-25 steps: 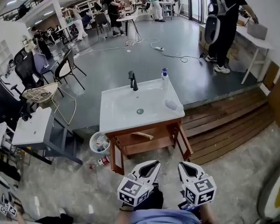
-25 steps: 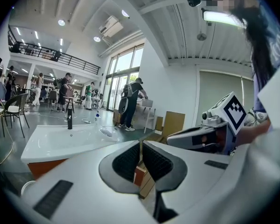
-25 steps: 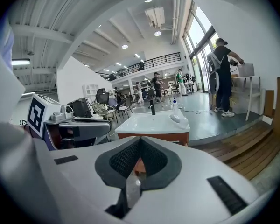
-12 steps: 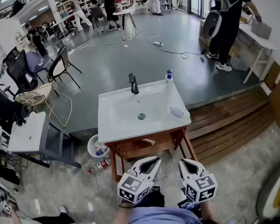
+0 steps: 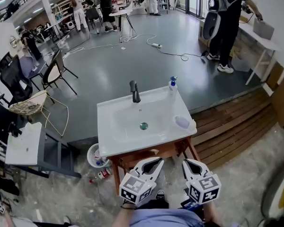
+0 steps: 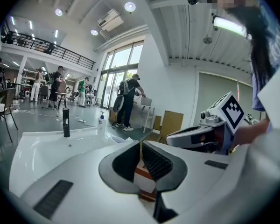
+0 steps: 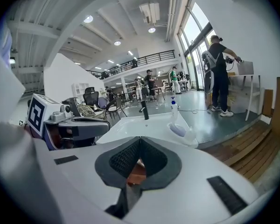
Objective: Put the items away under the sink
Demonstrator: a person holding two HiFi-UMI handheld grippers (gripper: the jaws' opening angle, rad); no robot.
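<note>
L gripper [image 5: 154, 161] & R gripper [image 5: 188, 162]: both closed, nothing held, side by side near front of sink [image 5: 104, 126]. Soap bottle [image 5: 173, 84] on sink's back-right corner, well beyond R gripper.

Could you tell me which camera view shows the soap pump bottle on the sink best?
The right gripper view: the pump bottle stands side-on and unobstructed, blue pump visible. The head view shows it from above, foreshortened; the left gripper view shows it small and far off.
</note>
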